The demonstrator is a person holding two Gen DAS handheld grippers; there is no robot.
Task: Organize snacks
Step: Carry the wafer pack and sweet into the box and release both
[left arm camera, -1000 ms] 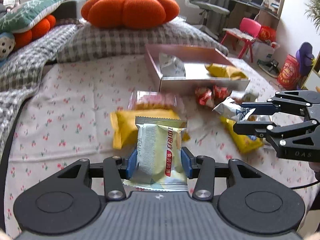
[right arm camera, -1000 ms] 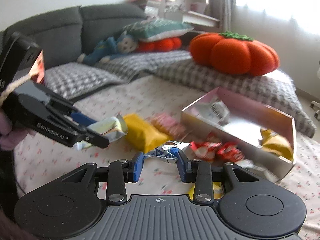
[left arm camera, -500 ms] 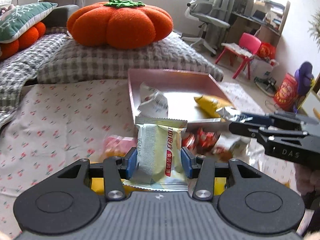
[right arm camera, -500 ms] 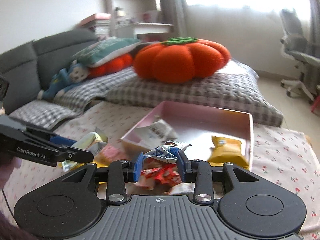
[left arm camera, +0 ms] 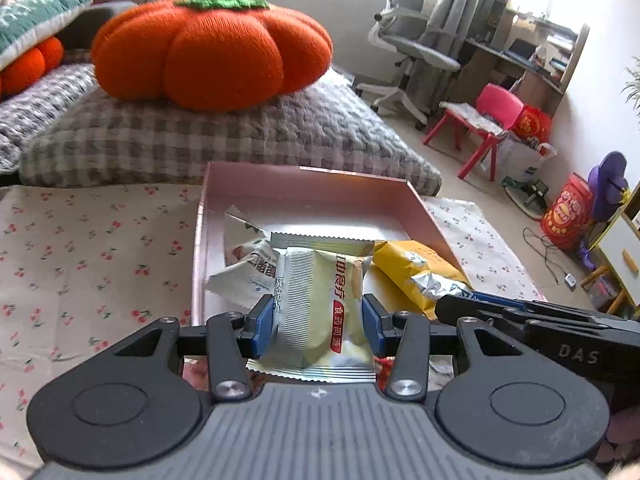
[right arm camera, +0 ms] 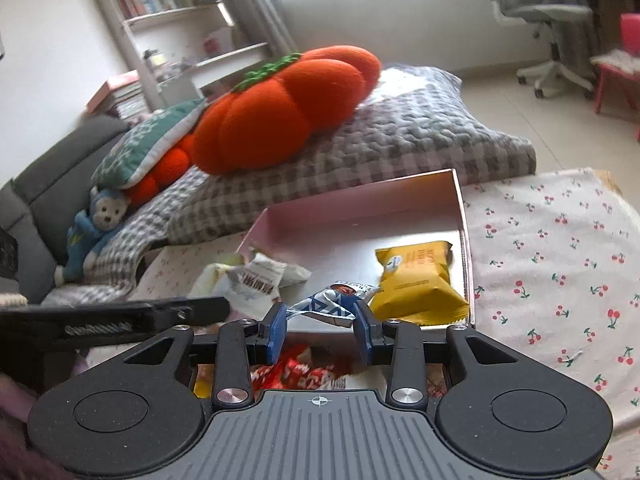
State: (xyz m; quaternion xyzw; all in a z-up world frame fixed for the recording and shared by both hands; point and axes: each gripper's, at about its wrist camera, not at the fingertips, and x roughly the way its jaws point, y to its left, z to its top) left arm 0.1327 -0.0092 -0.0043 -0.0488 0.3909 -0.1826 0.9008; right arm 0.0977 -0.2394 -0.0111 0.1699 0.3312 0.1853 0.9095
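My left gripper (left arm camera: 318, 326) is shut on a pale green snack packet (left arm camera: 324, 304) with red lettering and holds it above the near edge of the pink box (left arm camera: 308, 184). My right gripper (right arm camera: 322, 330) is shut on a small blue-and-silver snack packet (right arm camera: 334, 306) just over the box's near wall (right arm camera: 360, 196). In the box lie a yellow packet (right arm camera: 416, 280) and a white packet (right arm camera: 264, 276); both also show in the left wrist view, the yellow one (left arm camera: 416, 272) and the white one (left arm camera: 244, 256). Red wrapped snacks (right arm camera: 304, 372) lie on the cloth below the right gripper.
The box sits on a cherry-print cloth (left arm camera: 88, 248). Behind it are a grey checked cushion (left arm camera: 200, 132) and an orange pumpkin pillow (left arm camera: 212, 48). An office chair (left arm camera: 412, 48), a pink child's chair (left arm camera: 488, 124) and red bags (left arm camera: 566, 212) stand on the floor to the right.
Both grippers have moved forward from over the loose snacks on the cloth to the near edge of the pink box, each still holding its packet.
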